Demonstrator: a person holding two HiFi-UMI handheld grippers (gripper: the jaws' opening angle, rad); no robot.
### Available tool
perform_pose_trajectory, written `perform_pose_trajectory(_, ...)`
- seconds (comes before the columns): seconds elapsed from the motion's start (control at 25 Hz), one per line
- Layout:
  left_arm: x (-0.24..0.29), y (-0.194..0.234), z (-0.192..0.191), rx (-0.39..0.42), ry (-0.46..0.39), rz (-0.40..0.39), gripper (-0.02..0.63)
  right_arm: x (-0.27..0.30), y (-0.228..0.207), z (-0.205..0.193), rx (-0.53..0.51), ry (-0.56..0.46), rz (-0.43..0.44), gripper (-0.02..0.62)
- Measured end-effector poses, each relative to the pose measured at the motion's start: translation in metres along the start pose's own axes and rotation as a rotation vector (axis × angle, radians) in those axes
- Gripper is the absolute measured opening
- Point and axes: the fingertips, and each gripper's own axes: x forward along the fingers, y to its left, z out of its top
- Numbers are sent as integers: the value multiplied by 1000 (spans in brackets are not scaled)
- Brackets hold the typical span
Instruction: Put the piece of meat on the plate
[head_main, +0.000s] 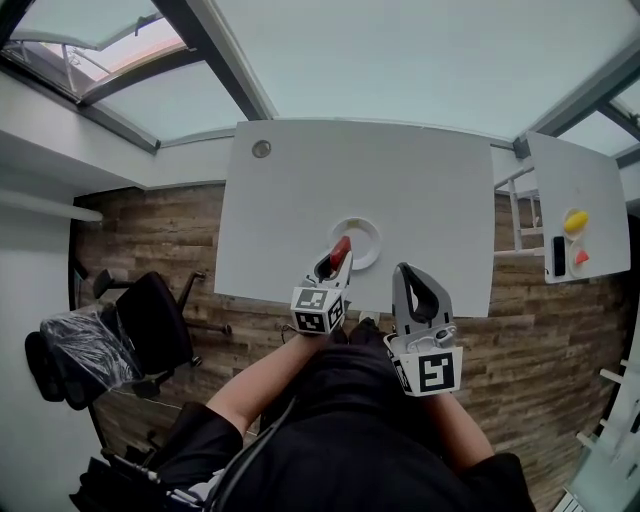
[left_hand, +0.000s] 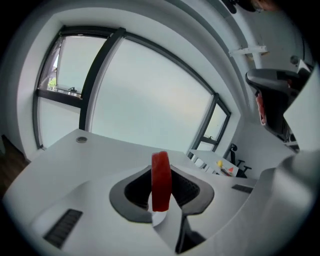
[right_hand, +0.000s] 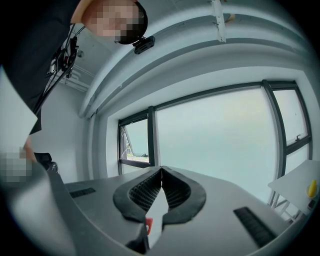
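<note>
A flat red piece of meat (left_hand: 161, 181) stands on edge between the jaws of my left gripper (head_main: 337, 258), which is shut on it. In the head view the piece of meat (head_main: 340, 248) hangs over the near left rim of the round white plate (head_main: 368, 233) on the white table (head_main: 300, 190). My right gripper (head_main: 404, 272) hovers by the table's near edge, to the right of the plate, with its jaws shut and nothing between them. In the right gripper view the right gripper (right_hand: 161, 181) points level at the windows.
A black office chair (head_main: 150, 325) stands on the wood floor to the left. A second white table (head_main: 585, 210) at the right carries a yellow thing (head_main: 575, 221), a red thing (head_main: 581, 257) and a black one (head_main: 559, 256). A round grommet (head_main: 261, 149) marks the main table's far left corner.
</note>
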Motion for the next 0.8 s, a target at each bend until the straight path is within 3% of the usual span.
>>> perform_pose_trajectory(0.12,11,3,-15,18,41,8,95,-1,-2,-3,0,10,1,5)
perform_pose_trajectory(0.4,39,12,-54,39,132,-56,96,-7,-9,-9,-5,32,-12,5)
perform_pose_trajectory(0.8,68,15,-96,129,276,-117,95,-11,-21,-13,-12,54,-32,5)
